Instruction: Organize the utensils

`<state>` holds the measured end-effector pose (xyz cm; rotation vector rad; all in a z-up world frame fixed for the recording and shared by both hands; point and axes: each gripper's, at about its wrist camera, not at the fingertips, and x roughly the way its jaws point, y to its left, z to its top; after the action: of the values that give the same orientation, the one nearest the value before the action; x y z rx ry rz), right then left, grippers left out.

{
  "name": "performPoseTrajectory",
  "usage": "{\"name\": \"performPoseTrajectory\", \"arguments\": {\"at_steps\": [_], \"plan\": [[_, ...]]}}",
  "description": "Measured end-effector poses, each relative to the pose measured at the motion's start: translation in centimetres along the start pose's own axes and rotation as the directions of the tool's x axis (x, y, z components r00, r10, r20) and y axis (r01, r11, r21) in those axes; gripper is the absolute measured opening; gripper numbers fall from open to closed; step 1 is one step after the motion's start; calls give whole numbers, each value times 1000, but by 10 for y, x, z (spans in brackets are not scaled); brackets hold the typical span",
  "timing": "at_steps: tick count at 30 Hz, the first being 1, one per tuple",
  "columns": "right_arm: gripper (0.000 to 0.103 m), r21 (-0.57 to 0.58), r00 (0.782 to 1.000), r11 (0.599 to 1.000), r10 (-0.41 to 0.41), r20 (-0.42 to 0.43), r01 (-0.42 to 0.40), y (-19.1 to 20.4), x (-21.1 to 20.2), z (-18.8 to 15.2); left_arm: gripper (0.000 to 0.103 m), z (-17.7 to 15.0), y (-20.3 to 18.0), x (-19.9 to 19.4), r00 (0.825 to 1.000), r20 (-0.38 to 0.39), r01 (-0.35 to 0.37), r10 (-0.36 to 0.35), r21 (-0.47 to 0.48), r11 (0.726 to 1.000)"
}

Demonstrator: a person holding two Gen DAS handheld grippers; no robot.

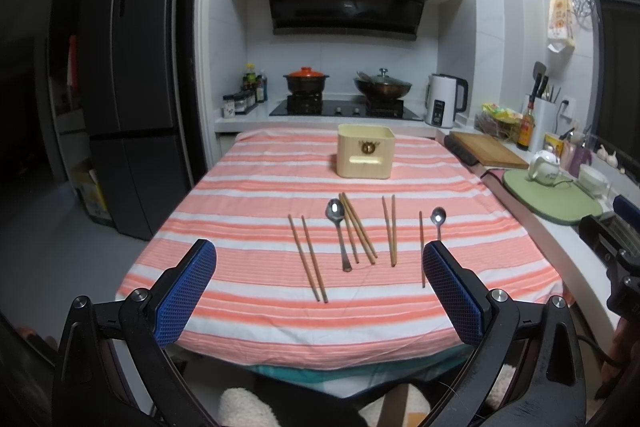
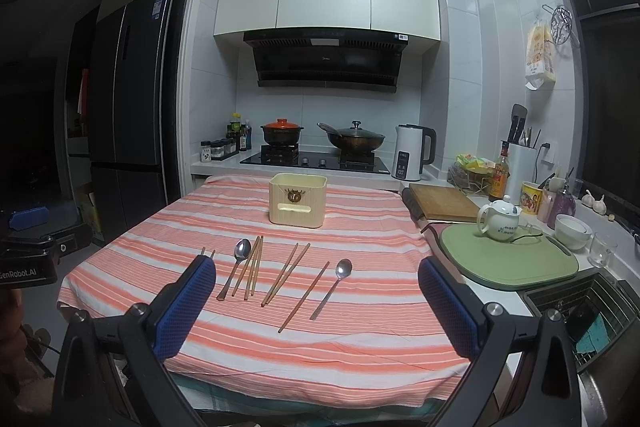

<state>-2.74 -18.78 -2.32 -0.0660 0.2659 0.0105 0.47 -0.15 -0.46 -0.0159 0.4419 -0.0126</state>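
Several wooden chopsticks [image 1: 358, 229] [image 2: 286, 274] and two metal spoons lie in a row on the striped tablecloth [image 1: 280, 163] [image 2: 360, 211]. The larger spoon [image 1: 339, 233] [image 2: 236, 269] lies left of centre, the smaller spoon [image 1: 438, 219] [image 2: 334, 287] at the right. A cream holder box [image 1: 365, 155] [image 2: 297, 200] stands behind them. My left gripper [image 1: 319, 289] is open and empty, held before the table's near edge. My right gripper [image 2: 316, 305] is open and empty, also near the front edge.
A counter on the right holds a wooden board [image 2: 444, 203], a green mat [image 2: 512, 263] with a teapot [image 2: 500, 221], cups and a sink rack [image 2: 588, 315]. A stove with pots [image 2: 316, 143] stands behind. A fridge [image 1: 132, 83] is at the left.
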Motion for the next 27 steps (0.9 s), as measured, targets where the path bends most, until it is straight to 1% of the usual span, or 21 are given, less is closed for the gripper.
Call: {"name": "performPoseTrajectory", "arguments": {"at_steps": [27], "plan": [[103,-2,1000,1000,0,-8,0,-4,2,-3,103,0,-3,2,1000,-12,3,-3,3,1000]]}}
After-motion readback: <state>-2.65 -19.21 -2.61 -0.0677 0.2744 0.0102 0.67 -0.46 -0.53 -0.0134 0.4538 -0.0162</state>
